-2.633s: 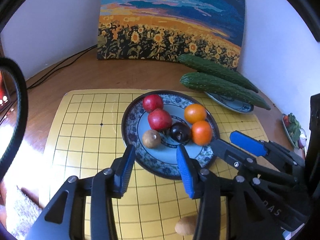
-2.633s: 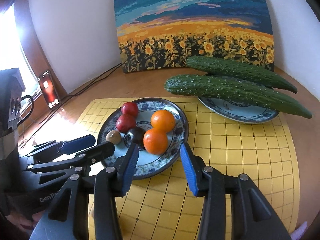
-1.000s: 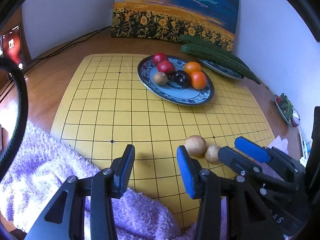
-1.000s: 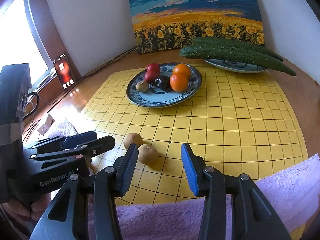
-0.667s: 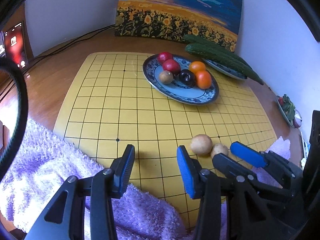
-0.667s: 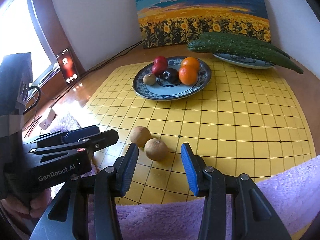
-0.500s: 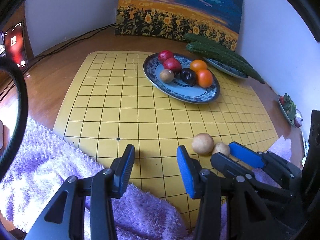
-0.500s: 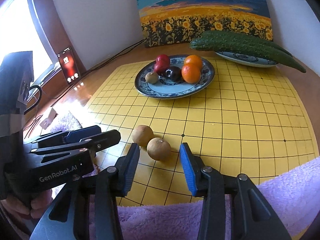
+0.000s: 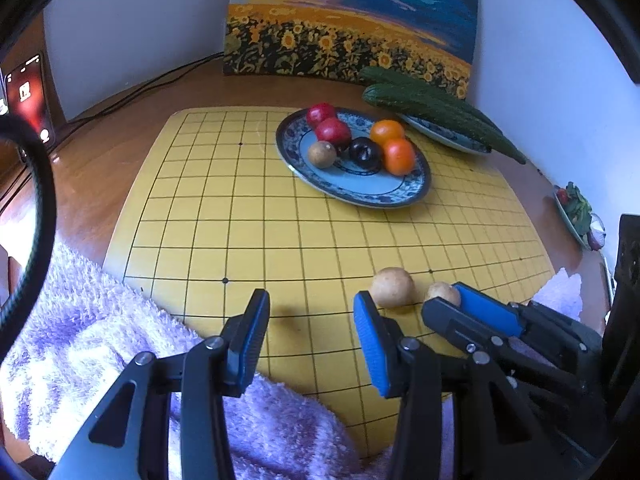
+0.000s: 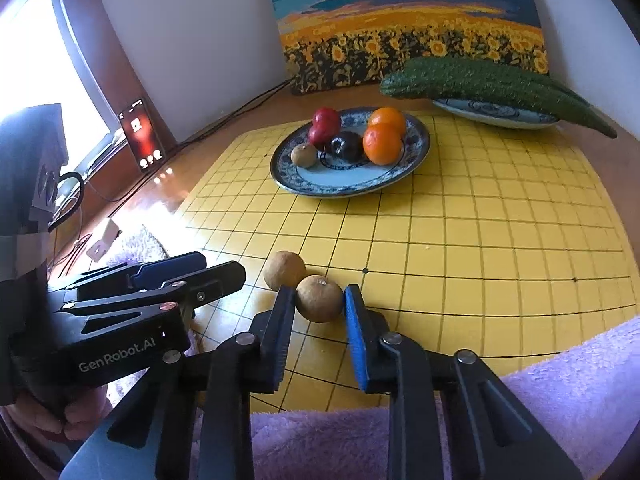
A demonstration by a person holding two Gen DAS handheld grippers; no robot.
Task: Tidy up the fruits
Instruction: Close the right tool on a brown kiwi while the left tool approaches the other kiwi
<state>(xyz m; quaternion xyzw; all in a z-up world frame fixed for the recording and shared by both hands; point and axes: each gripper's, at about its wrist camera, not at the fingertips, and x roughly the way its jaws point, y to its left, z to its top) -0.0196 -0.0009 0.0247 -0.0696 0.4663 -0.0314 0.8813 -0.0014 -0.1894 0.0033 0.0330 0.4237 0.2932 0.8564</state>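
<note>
Yellow grid board (image 9: 248,216) on wooden table (image 9: 108,160), purple fluffy towel (image 9: 100,360) over near edge. Right gripper (image 10: 318,316) low over board w/ blue pads closed in on near brown fruit (image 10: 320,298): left pad touching fruit, right pad touching or just shy of it, can't tell for sure; fruit resting on board. Second brown fruit (image 10: 285,270) just beside it, further & to the left, the two touching or nearly so. Left gripper (image 9: 308,334) spread wide, nothing between pads, hovering over board near towel edge, second brown fruit just right of its right pad. Blue-patterned plate (image 10: 416,148) at far side of board, holding 2 red fruits (image 10: 326,120), 2 oranges (image 10: 382,143), dark plum (image 10: 347,146) & small brown fruit (image 10: 304,155), all bunched toward back half of plate. Behind to the right, 2 cucumbers (image 10: 492,80) lying across a smaller plate (image 10: 492,114), ends overhanging. Sunflower painting (image 10: 408,28) leaning against white wall. Phone (image 10: 141,134) w/ red screen propped upright at left, cables (image 10: 240,108) trailing along table.
</note>
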